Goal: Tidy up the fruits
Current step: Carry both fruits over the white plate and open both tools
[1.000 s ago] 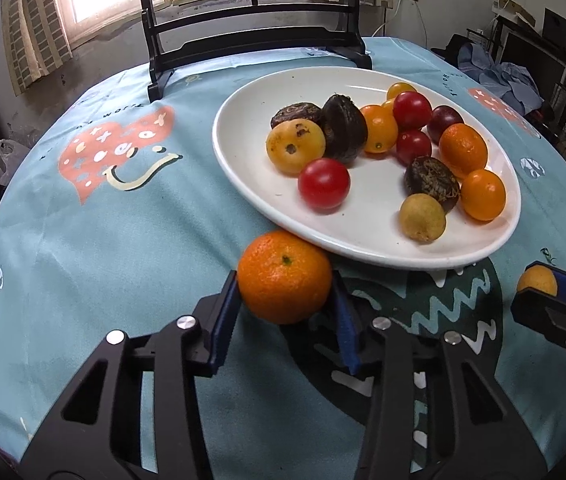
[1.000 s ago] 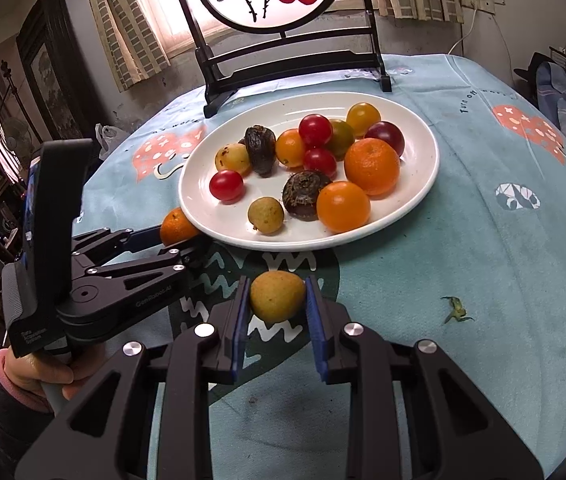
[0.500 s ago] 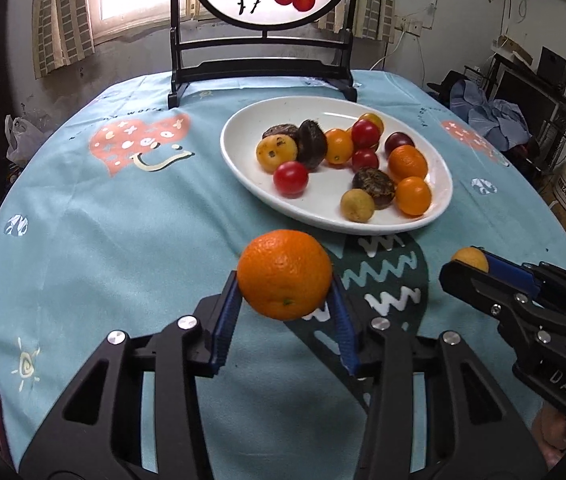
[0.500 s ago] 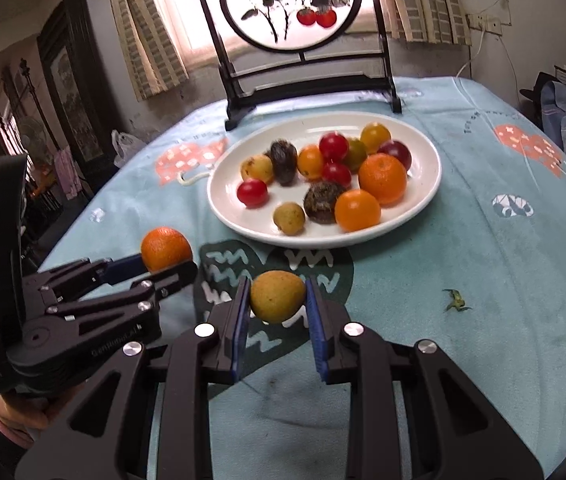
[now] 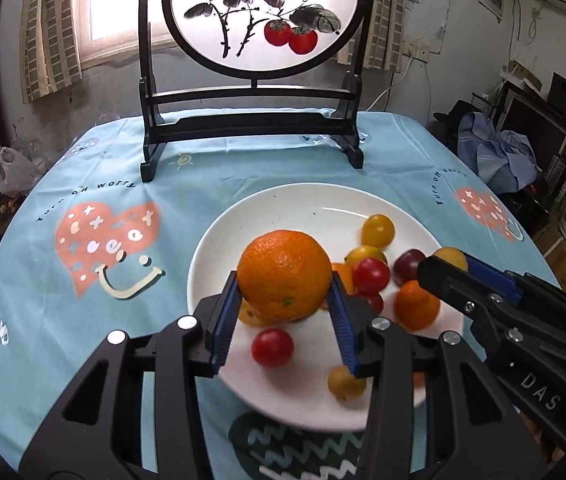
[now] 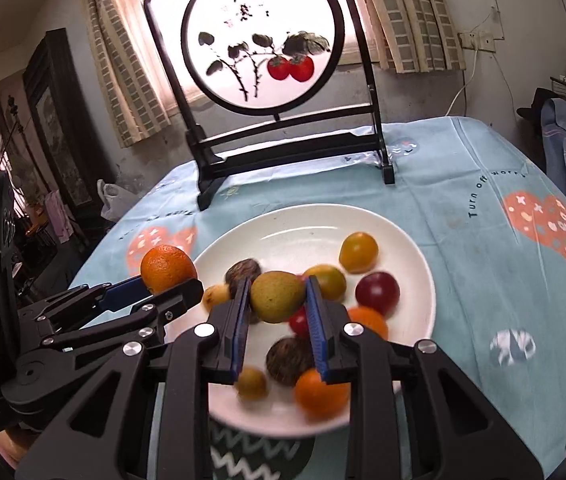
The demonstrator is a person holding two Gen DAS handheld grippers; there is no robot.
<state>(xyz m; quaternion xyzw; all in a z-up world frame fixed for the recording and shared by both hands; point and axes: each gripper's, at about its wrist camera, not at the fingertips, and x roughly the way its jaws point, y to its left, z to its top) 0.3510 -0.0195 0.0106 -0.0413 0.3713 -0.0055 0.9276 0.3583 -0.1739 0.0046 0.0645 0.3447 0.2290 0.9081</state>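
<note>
My left gripper (image 5: 285,322) is shut on an orange (image 5: 286,274) and holds it in the air above the white plate (image 5: 219,240). It also shows in the right wrist view (image 6: 168,268). My right gripper (image 6: 277,322) is shut on a yellow-green fruit (image 6: 277,296) and holds it above the same plate (image 6: 415,248). That fruit's tip shows in the left wrist view (image 5: 451,257). The plate holds several fruits: red tomatoes (image 5: 272,347), oranges (image 6: 323,394), dark round fruits (image 6: 289,360) and a yellow one (image 6: 358,251).
A black wooden stand with a round painted screen (image 5: 259,20) stands at the far side of the table. The blue printed tablecloth (image 5: 83,280) covers the round table. Clothes and boxes (image 5: 495,156) lie beyond the right edge.
Both grippers have risen and moved forward over the plate, each still holding its fruit. The plate now lies directly under the fingers.
</note>
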